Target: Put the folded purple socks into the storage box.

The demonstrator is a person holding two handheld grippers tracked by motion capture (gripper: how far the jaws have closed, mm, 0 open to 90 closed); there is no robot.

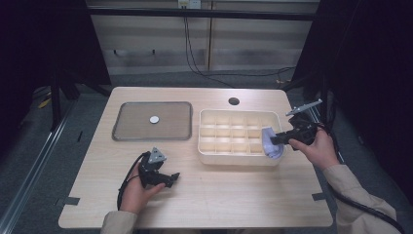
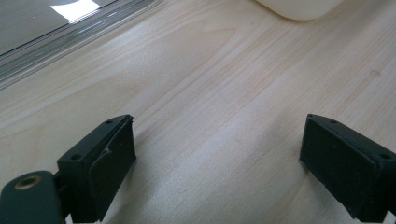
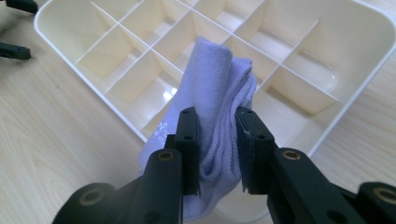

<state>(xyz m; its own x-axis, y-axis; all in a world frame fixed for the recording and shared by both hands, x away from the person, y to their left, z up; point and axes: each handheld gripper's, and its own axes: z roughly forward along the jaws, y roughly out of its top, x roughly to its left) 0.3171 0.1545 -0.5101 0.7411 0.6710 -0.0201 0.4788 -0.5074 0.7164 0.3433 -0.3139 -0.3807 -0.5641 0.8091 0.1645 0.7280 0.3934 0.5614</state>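
I've got the right gripper [image 3: 217, 140] clamped on a folded pale lilac cloth [image 3: 212, 93], both black jaws pressing into its sides, and the bundle stands up between them. In the high view that right gripper [image 1: 278, 140] sits at the right end of the cream plastic divided organiser tray [image 1: 209, 146], with the cloth [image 1: 271, 142] draped over the tray's near right corner, part of it over the compartments and part hanging down the rim. From the right gripper view I see the cloth held above the corner compartments of the tray [image 3: 364, 70]; whether its lower end touches the tray floor I cannot tell.

My left gripper [image 1: 171, 177] rests low on the pale wooden surface [image 1: 219, 195], well apart from the tray, near the front left. In the left gripper view its jaws stand wide apart around the left gripper's midpoint [image 2: 217, 154], with bare wood grain between them.

Further back on the left lies a flat grey rectangular tray with rounded corners [image 1: 126, 131], and a small round white disc [image 1: 154, 119] sits near its middle. A round hole [image 1: 234, 101] shows in the surface behind the organiser.
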